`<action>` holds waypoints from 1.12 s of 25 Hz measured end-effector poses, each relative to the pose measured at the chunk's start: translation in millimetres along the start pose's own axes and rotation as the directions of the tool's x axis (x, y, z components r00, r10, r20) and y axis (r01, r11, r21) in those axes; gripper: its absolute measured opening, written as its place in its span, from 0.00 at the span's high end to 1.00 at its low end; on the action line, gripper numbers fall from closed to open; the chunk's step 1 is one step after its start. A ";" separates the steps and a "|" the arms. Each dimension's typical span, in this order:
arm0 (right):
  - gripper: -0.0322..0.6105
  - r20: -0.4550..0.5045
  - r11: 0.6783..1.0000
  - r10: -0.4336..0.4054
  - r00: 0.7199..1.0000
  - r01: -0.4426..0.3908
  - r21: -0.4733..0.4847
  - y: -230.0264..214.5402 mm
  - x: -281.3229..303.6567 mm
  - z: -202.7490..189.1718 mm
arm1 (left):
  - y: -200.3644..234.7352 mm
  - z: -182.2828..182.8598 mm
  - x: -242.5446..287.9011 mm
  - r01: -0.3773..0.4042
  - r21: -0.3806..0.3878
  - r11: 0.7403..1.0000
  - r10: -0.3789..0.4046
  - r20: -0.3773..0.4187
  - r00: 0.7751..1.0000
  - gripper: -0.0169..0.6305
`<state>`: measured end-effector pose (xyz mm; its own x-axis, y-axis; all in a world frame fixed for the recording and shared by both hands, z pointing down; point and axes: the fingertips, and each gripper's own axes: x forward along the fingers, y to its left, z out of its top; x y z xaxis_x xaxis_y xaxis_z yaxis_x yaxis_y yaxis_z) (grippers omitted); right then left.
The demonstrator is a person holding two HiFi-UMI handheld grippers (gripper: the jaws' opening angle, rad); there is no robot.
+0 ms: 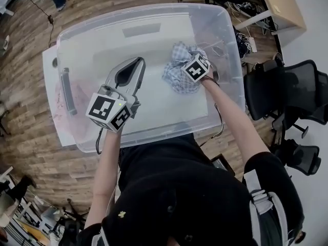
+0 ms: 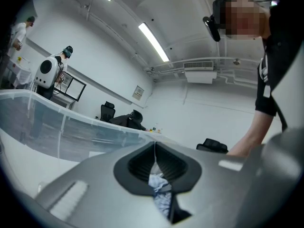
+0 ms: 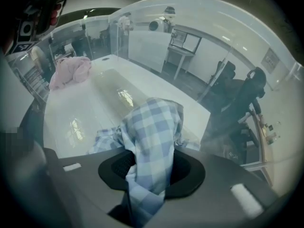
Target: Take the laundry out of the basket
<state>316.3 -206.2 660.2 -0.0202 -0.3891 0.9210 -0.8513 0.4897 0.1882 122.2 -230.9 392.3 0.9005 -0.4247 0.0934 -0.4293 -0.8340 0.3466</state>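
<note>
Head view: my right gripper (image 1: pixel 192 64) points steeply down inside the clear plastic storage bin (image 1: pixel 169 123), over its right half, sunk into a crumpled blue-and-white checked cloth (image 1: pixel 177 78). My left gripper (image 1: pixel 133 63) hovers just left of it. Left gripper view: jaws pressed together, holding nothing. Right gripper view: jaws pinch the cloth, which drapes toward the bin floor, so I judge the way out is straight up.

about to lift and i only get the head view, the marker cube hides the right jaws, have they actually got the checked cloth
observer: yes, the right gripper view shows the right gripper shut on the blue checked cloth, with a fold pinched between the jaws.
operator: and the left, holding anything
observer: no, the left gripper view shows the left gripper shut with nothing between the jaws.
</note>
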 end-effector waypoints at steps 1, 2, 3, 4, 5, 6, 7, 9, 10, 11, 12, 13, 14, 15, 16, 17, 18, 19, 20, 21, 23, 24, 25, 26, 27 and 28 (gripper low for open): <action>0.73 0.016 1.000 -0.010 1.000 0.010 0.008 -2.3 -6.7 3.9 | -2.4 2.6 -2.1 0.004 0.004 1.000 -0.004 0.005 1.000 0.96; 0.73 0.035 1.000 -0.019 0.999 0.019 0.017 -4.1 -14.1 8.4 | -4.3 4.9 -4.7 0.008 0.007 1.000 -0.008 0.008 1.000 0.96; 0.73 0.056 0.999 -0.027 0.998 0.025 0.027 -5.2 -21.9 13.3 | -5.8 6.8 -7.5 0.010 0.011 1.000 -0.010 0.011 1.000 0.96; 0.73 0.077 0.999 -0.031 0.997 0.028 0.039 -5.7 -30.0 18.1 | -6.8 8.4 -10.3 0.011 0.014 1.000 -0.011 0.014 1.000 0.96; 0.73 0.098 0.998 -0.035 0.995 0.030 0.051 -5.8 -38.3 23.2 | -7.3 9.9 -13.0 0.012 0.017 1.000 -0.012 0.017 1.000 0.96; 0.73 0.119 0.997 -0.040 0.992 0.032 0.064 -6.1 -46.7 28.7 | -7.4 11.4 -15.3 0.012 0.019 1.000 -0.012 0.019 1.000 0.96; 0.73 0.140 0.996 -0.046 0.989 0.035 0.078 -6.8 -54.7 34.7 | -7.1 13.2 -17.1 0.012 0.020 1.000 -0.013 0.021 1.000 0.96; 0.73 0.180 0.993 -0.062 0.982 0.043 0.107 -8.3 -68.8 47.0 | -6.4 17.2 -19.4 0.019 0.024 1.000 -0.019 0.024 1.000 0.96; 0.73 0.193 0.992 -0.069 0.979 0.047 0.116 -8.4 -75.2 52.0 | -6.5 19.4 -20.4 0.025 0.026 0.999 -0.026 0.026 0.999 0.96; 0.73 0.201 0.991 -0.076 0.977 0.052 0.123 -7.9 -81.5 55.7 | -7.2 21.6 -21.5 0.033 0.029 0.999 -0.034 0.028 0.999 0.96; 0.73 0.206 0.990 -0.085 0.975 0.059 0.129 -7.2 -87.7 58.3 | -8.4 23.7 -22.9 0.042 0.033 0.999 -0.043 0.031 0.999 0.96; 0.73 0.210 0.988 -0.095 0.973 0.067 0.136 -6.4 -93.6 60.3 | -10.0 25.9 -24.8 0.051 0.037 0.998 -0.052 0.032 0.998 0.96; 0.73 0.215 0.987 -0.105 0.971 0.075 0.145 -5.2 -99.0 62.3 | -11.6 28.1 -27.3 0.061 0.042 0.997 -0.063 0.033 0.997 0.96; 0.73 0.221 0.985 -0.115 0.968 0.081 0.154 -3.4 -104.2 64.3 | -13.0 30.3 -30.4 0.072 0.047 0.996 -0.073 0.033 0.997 0.96; 0.73 0.229 0.982 -0.123 0.966 0.086 0.166 -0.8 -109.2 66.2 | -14.1 32.4 -33.9 0.082 0.053 0.995 -0.084 0.032 0.996 0.96; 0.73 0.236 0.979 -0.133 0.963 0.091 0.180 2.2 -113.9 67.4 | -14.8 34.6 -37.8 0.093 0.058 0.994 -0.095 0.032 0.995 0.96; 0.73 0.241 0.976 -0.143 0.960 0.096 0.195 5.3 -118.4 67.9 | -15.1 36.8 -41.8 0.103 0.062 0.993 -0.105 0.032 0.994 0.96; 0.73 0.244 0.972 -0.154 0.958 0.103 0.211 8.4 -122.6 68.1 | -14.8 39.2 -46.0 0.112 0.065 0.992 -0.114 0.034 0.993 0.96; 0.73 0.245 0.968 -0.166 0.955 0.111 0.225 11.4 -126.7 68.3 | -14.0 41.7 -50.6 0.120 0.066 0.991 -0.123 0.036 0.992 0.96; 0.73 0.246 0.964 -0.179 0.953 0.119 0.239 14.5 -131.1 68.7 | -12.8 44.5 -55.6 0.128 0.068 0.989 -0.131 0.038 0.991 0.96; 0.73 0.248 0.955 -0.204 0.947 0.137 0.264 20.7 -141.1 70.2 | -10.1 50.5 -66.0 0.143 0.073 0.987 -0.146 0.043 0.988 0.96; 0.73 0.252 0.950 -0.218 0.943 0.146 0.277 23.4 -147.0 71.4 | -8.8 53.5 -71.0 0.151 0.075 0.986 -0.155 0.046 0.987 0.96; 0.73 0.256 0.944 -0.234 0.938 0.156 0.291 25.8 -153.3 72.7 | -7.9 56.6 -75.5 0.161 0.076 0.984 -0.165 0.050 0.985 0.96; 0.73 0.261 0.938 -0.250 0.933 0.166 0.304 28.2 -159.9 74.1 | -7.4 59.7 -79.7 0.171 0.077 0.982 -0.175 0.055 0.983 0.96; 0.73 0.265 0.932 -0.266 0.927 0.177 0.317 30.7 -166.4 75.7 | -7.3 62.6 -83.5 0.181 0.078 0.980 -0.185 0.061 0.981 0.96; 0.73 0.270 0.926 -0.282 0.921 0.187 0.328 33.4 -172.6 77.5 | -7.8 65.5 -87.1 0.191 0.079 0.978 -0.196 0.066 0.978 0.96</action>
<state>250.7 -183.1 481.1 0.0796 -0.7069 0.7028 -0.9641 0.1246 0.2346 42.6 -210.5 320.4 0.9606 -0.2753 -0.0385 -0.2537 -0.9249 0.2832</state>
